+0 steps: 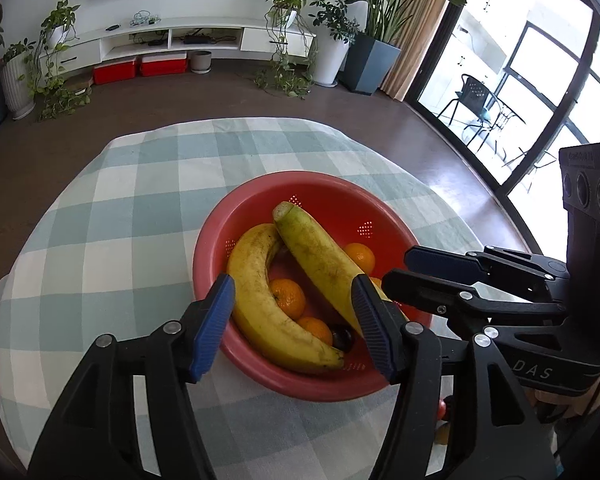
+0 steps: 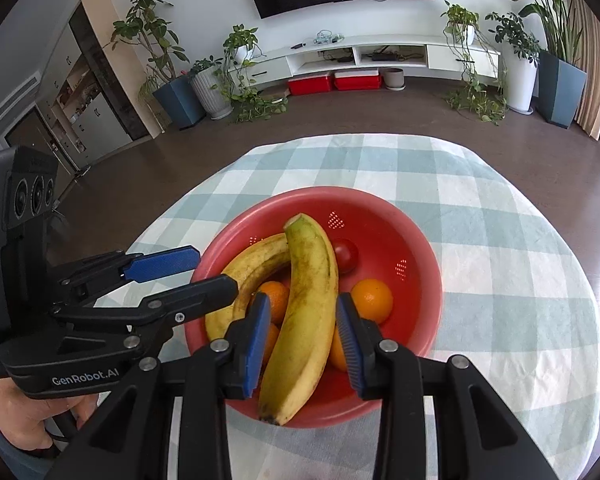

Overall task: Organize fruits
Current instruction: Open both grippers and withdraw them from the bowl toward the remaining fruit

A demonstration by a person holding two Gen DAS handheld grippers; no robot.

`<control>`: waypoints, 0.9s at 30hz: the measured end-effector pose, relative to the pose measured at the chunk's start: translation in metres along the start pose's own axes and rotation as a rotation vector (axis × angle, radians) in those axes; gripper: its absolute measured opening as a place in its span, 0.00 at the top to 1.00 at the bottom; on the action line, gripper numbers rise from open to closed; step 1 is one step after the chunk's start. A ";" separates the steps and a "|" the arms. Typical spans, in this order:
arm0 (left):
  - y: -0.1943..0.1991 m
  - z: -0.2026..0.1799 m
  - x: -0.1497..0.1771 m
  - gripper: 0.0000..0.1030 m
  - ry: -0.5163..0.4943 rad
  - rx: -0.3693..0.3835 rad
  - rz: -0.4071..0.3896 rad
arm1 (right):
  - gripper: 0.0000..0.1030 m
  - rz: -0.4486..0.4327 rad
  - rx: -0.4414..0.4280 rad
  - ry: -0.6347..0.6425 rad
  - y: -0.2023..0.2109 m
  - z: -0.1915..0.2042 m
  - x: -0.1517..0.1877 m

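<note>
A red colander bowl point(image 1: 236, 216) point(image 2: 416, 236) sits on the checked tablecloth. It holds two bananas, several oranges point(image 1: 287, 297) point(image 2: 372, 300) and a dark red fruit point(image 2: 345, 255). The curved banana point(image 1: 256, 300) point(image 2: 256, 264) lies at the left of the bowl. The straighter banana point(image 1: 316, 256) point(image 2: 304, 320) leans on the near rim. My left gripper point(image 1: 292, 320) is open over the bowl's near side, its jaws either side of the curved banana. My right gripper point(image 2: 303, 340) is open, its pads flanking the straighter banana without squeezing it. It shows at the right of the left wrist view point(image 1: 400, 268).
The round table with the blue-white checked cloth point(image 1: 120, 220) point(image 2: 500, 240) has brown floor around it. A TV console point(image 2: 380, 56), red boxes and potted plants stand by the far wall. Glass doors point(image 1: 540, 80) are at the right.
</note>
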State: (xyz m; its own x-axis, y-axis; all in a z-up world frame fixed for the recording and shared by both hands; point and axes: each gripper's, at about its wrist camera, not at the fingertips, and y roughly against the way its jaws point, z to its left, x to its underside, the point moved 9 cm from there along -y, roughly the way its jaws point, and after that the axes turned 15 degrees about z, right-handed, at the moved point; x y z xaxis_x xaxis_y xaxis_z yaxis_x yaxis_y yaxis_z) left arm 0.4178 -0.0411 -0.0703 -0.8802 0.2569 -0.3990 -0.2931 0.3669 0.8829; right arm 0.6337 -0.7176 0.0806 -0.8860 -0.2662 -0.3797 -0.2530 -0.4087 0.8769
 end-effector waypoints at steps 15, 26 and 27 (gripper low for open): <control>0.062 -0.044 0.111 0.00 -0.090 -0.058 -0.124 | 0.09 -0.179 0.005 -0.140 0.078 -0.032 0.112; 0.004 -0.101 0.205 0.00 -0.321 -0.195 0.017 | 0.17 -0.109 0.033 -0.243 0.045 -0.021 0.219; 0.001 -0.103 0.208 0.00 -0.325 -0.192 0.026 | 0.18 -0.103 0.037 -0.235 0.043 -0.019 0.221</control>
State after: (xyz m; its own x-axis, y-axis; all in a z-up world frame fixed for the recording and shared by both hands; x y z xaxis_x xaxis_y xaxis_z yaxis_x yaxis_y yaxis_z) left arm 0.1957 -0.0795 -0.1273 -0.7333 0.5453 -0.4061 -0.3638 0.1899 0.9119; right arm 0.4348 -0.8101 0.0286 -0.9196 -0.0127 -0.3926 -0.3570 -0.3902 0.8487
